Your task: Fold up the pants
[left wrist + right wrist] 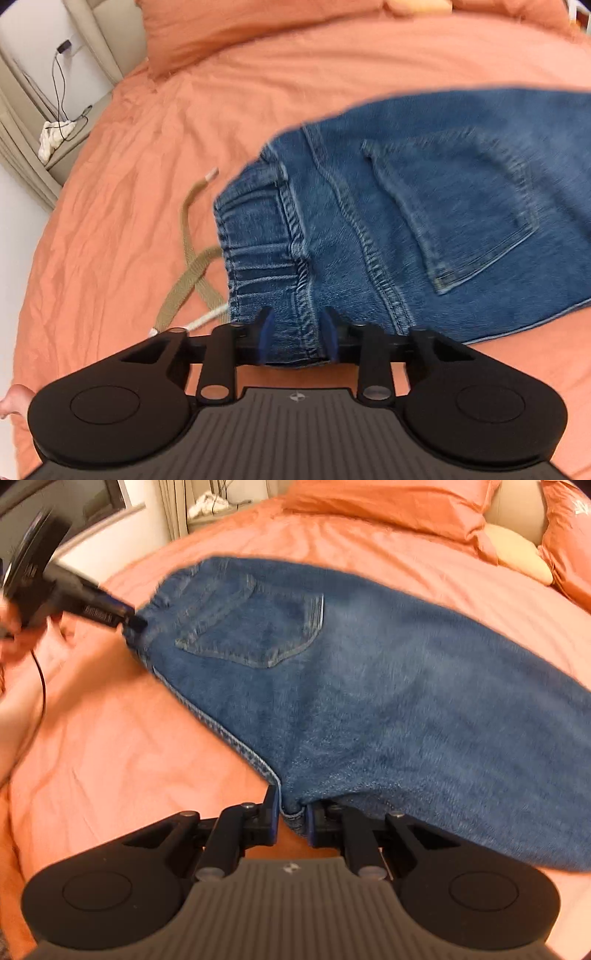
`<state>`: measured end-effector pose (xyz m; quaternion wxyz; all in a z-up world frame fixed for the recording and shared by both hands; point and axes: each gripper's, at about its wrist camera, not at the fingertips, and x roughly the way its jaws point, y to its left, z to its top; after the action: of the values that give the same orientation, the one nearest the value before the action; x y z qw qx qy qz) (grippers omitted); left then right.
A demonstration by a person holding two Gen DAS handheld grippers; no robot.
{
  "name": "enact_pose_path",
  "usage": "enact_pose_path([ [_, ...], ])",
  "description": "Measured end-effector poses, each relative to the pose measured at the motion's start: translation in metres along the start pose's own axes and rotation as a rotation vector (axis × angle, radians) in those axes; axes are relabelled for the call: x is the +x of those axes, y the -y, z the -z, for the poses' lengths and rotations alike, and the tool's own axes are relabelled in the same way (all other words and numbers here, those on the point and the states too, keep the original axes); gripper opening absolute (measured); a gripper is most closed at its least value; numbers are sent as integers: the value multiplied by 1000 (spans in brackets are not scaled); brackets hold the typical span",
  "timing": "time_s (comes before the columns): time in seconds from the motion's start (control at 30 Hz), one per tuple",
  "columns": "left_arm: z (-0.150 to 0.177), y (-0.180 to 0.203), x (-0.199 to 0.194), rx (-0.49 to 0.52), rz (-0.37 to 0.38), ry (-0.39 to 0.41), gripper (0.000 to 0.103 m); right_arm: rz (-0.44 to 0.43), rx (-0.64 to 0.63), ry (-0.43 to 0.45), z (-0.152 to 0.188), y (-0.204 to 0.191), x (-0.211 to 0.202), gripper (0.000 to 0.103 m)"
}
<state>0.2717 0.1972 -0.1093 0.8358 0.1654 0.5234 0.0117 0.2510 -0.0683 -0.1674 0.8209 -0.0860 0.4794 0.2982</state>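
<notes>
We have one pair of denim jeans lying flat across the middle of the orange bed, back pocket up, already doubled leg on leg. We judge the denim soft but weighty, limp where unsupported, so thick seams and the waistband make the surest holds. The left gripper is clamped on the elastic waistband; the right gripper is pinched on the near seam edge. One tan drawstring trails out; two pillows sit at the head.
</notes>
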Motion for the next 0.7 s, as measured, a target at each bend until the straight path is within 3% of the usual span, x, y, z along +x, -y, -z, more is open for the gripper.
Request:
enact_pose_path([
  [0.2,-2,15,32,73,-69,-79,35,9,142,22,22,10,18,10],
  [0.4,-15,37,39,129,-203,-148,37,18,151,17,19,15,5,14],
  [0.5,-16,47,25,172,-257,-118,37,23,182,28,30,30,-14,30],
  [0.57,-14,50,12,183,-275,-83,37,51,198,41,41,48,-31,32],
  [0.7,-21,53,-16,106,-225,-33,37,137,275,62,64,106,-73,32],
])
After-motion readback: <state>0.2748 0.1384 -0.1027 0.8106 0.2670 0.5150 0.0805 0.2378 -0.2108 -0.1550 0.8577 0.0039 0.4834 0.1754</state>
